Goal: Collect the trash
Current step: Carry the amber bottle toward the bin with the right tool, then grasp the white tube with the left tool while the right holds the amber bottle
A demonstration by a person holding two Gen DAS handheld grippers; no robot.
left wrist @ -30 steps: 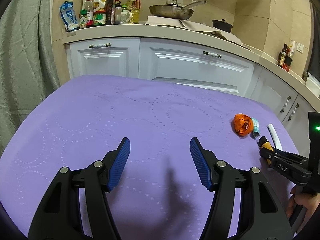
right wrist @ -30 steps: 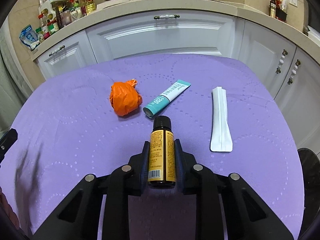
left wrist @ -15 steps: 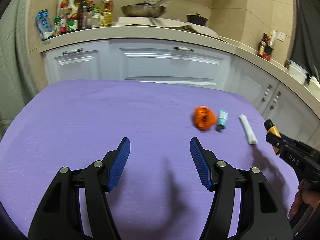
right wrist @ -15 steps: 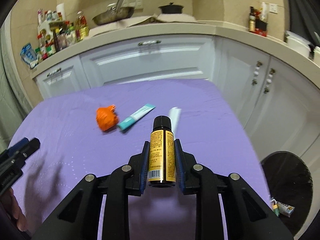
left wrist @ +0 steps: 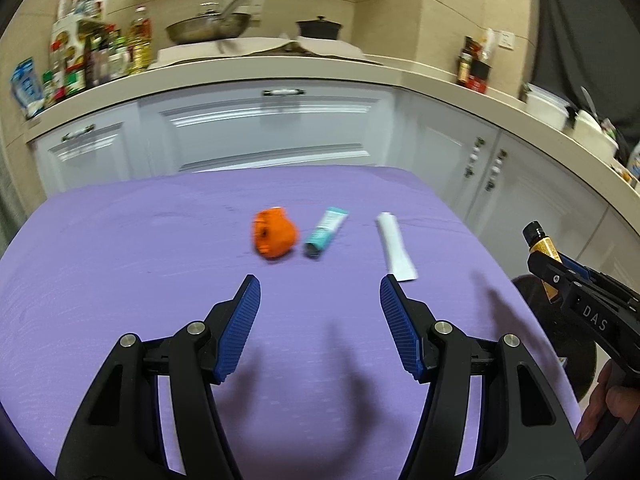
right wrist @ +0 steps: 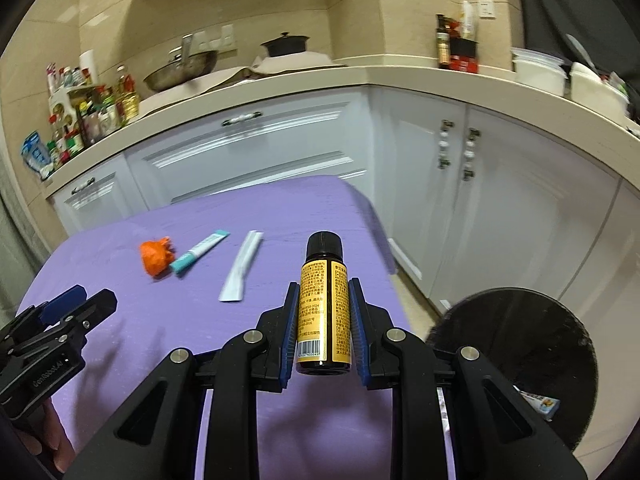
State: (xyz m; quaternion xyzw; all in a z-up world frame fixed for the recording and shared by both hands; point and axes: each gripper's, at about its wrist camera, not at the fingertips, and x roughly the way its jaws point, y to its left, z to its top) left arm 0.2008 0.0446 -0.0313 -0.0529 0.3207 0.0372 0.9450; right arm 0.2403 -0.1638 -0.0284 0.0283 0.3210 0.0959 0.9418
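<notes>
Purple cloth covers the table (left wrist: 120, 264), left wrist view. Left gripper (left wrist: 320, 296) spread wide, nothing between its pads, hovering over bare cloth short of the trash row: orange crumpled wad (left wrist: 275, 238), teal tube (left wrist: 326, 231) just beside it, white flat wrapper (left wrist: 394, 246) further right. All three lying flat, apart from the gripper. Wide jaws probably set up for the bulky wad. At the right edge, the right gripper (left wrist: 538, 254) carries the bottle past the table side.

Right wrist view: right gripper (right wrist: 324, 296) pinched on a small amber bottle (right wrist: 324, 304), black cap forward, gripped at the labelled body so it sits steady. Bottle is off the table, near its right edge. Black round bin (right wrist: 520, 320) sits on the floor below right, some packaging already inside; likely drop target. Wad (right wrist: 157, 257), tube (right wrist: 199, 251), wrapper (right wrist: 241, 266) not yet collected.
</notes>
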